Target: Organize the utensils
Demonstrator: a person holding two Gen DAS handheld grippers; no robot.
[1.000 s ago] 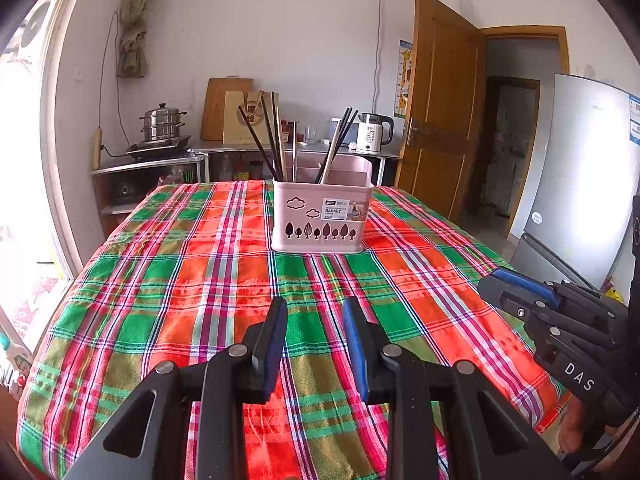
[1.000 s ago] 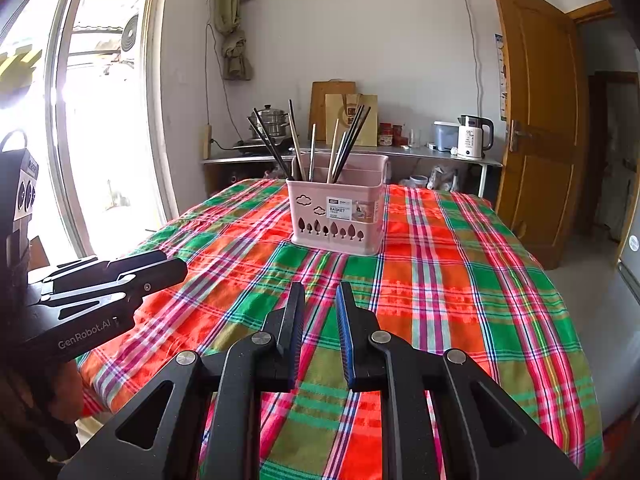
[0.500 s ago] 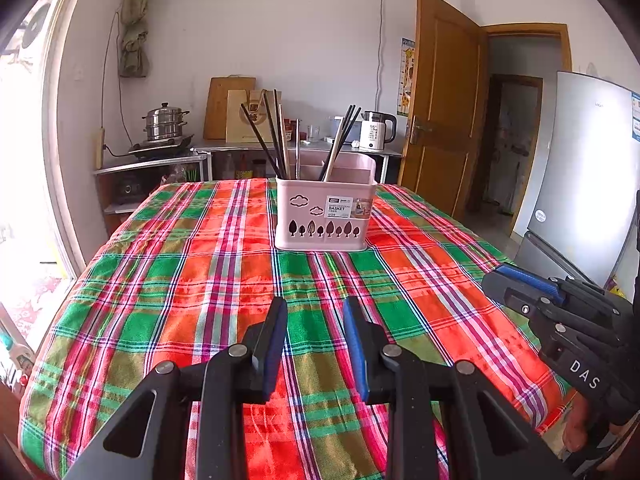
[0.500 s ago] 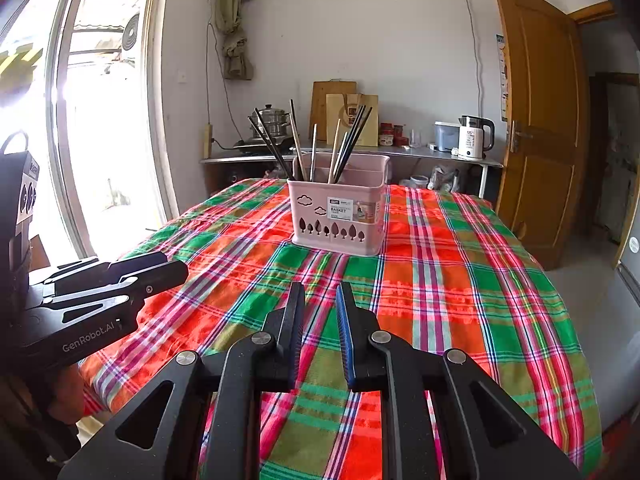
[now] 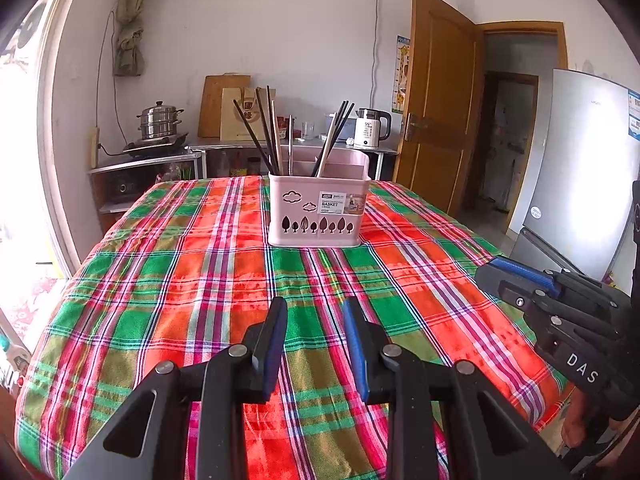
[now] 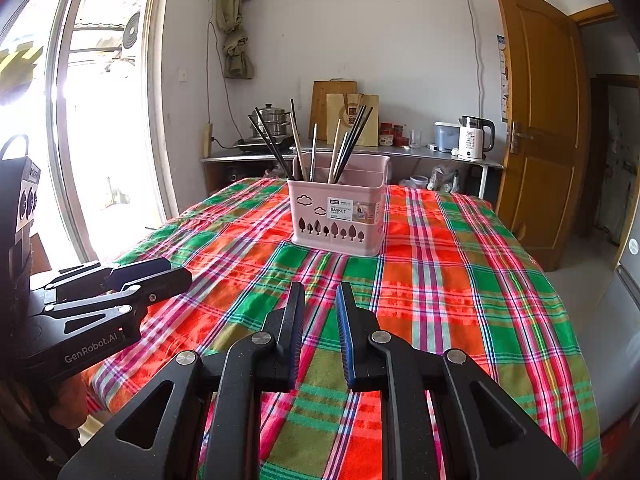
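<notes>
I find the pink basket at upper centre of frame, straight ahead of my left gripper and right gripper; chopsticks stand near-upright. Both jaws part-open, empty, neither nearer.

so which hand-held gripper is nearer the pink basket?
Cannot tell. Left hand-held gripper and right hand-held gripper both hang empty over the near tablecloth, well short of the pink basket.

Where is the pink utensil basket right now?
In both wrist views the pink utensil basket stands upright mid-table on the plaid tablecloth, ahead of both grippers and untouched, with the counter behind it.
</notes>
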